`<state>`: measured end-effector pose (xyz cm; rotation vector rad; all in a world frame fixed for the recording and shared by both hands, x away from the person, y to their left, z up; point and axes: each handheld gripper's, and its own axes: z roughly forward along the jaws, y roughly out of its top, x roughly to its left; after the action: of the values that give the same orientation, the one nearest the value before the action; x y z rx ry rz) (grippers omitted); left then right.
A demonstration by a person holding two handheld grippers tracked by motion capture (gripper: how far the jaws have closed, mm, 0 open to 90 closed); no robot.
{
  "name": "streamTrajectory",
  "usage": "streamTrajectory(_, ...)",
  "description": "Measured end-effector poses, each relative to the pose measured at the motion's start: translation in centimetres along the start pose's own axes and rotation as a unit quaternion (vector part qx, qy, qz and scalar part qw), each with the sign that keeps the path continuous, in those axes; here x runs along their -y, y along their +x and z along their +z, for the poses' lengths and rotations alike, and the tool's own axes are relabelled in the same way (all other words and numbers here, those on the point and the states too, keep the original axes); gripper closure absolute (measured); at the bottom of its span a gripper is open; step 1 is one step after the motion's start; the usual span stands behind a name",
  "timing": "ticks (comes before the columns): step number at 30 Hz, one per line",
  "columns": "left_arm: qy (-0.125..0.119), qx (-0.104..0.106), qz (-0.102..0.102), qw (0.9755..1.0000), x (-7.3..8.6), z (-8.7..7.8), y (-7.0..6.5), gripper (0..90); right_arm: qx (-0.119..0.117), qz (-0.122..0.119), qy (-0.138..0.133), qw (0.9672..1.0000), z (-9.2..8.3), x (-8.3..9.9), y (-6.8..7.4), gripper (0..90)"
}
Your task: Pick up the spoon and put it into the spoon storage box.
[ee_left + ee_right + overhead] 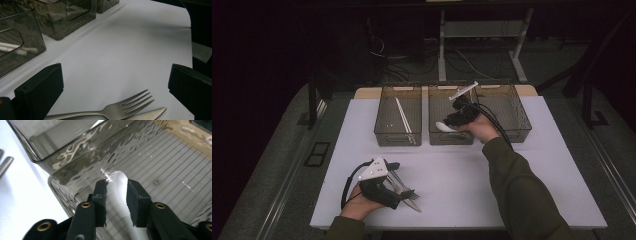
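Note:
A white spoon [117, 187] hangs inside the middle smoky plastic bin [451, 137], its tip near the bin's ribbed floor. My right gripper [117, 186] reaches down into that bin with the spoon's handle between its jaws. The jaws stand slightly apart and the pads look just clear of the handle. From above, the spoon [443, 126] shows white beside the right gripper [453, 120]. Near the table's front left, my left gripper [409, 192] lies low and wide open [115, 87] over a steel fork [125, 106] and a serrated knife [152, 113], touching neither.
Three bins stand in a row at the back of the white table [462, 175]. The left bin [397, 135] holds white chopsticks [403, 116], and the right bin [512, 117] stands next to the person's right hand. A dark floor with cables lies beyond.

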<state>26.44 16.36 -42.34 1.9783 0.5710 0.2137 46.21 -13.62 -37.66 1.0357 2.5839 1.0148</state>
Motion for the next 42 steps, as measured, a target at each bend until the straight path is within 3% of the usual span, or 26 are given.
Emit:
streamTrajectory(6, 0.001, -0.001, 0.001, 1.0000, 0.0, 0.0, 0.0, 0.0, -0.011, 0.010, -0.028, 0.9995, -1.7, 0.5, 0.3, 54.3)
streamTrajectory(13, 0.004, -0.001, -0.002, 1.0000, 0.1, 0.0, 0.0, 0.0, -0.032, 0.027, -0.063, 0.9972, -4.5, 2.1, 0.4, 45.8)
streamTrajectory(16, 0.006, -0.002, -0.001, 1.0000, 0.1, 0.0, 0.0, 0.0, -0.041, 0.012, -0.074, 0.9964, -5.5, 3.2, 0.7, 42.4)
streamTrajectory(19, 0.007, -0.002, -0.002, 1.0000, 0.1, 0.1, 0.0, 0.0, -0.053, 0.014, -0.084, 0.9950, -6.3, 4.4, 1.1, 39.2)
streamTrajectory(28, 0.010, -0.004, -0.002, 0.9999, 0.2, 0.2, 0.0, 0.0, -0.042, 0.028, -0.108, 0.9929, -8.2, 8.5, 1.7, 29.5)
streamTrajectory(33, 0.012, -0.005, -0.002, 0.9999, 0.1, 0.2, 0.0, 0.0, -0.027, 0.015, -0.119, 0.9924, -8.8, 11.0, 2.4, 27.7)
streamTrajectory(37, 0.009, -0.005, -0.002, 0.9999, 0.1, 0.1, -0.1, 0.0, -0.030, 0.033, -0.124, 0.9913, -9.1, 13.2, 2.3, 27.6)
streamTrajectory(42, 0.010, -0.007, -0.002, 0.9999, 0.1, 0.0, 0.0, 0.0, -0.024, 0.037, -0.127, 0.9909, -9.9, 15.2, 2.5, 27.2)
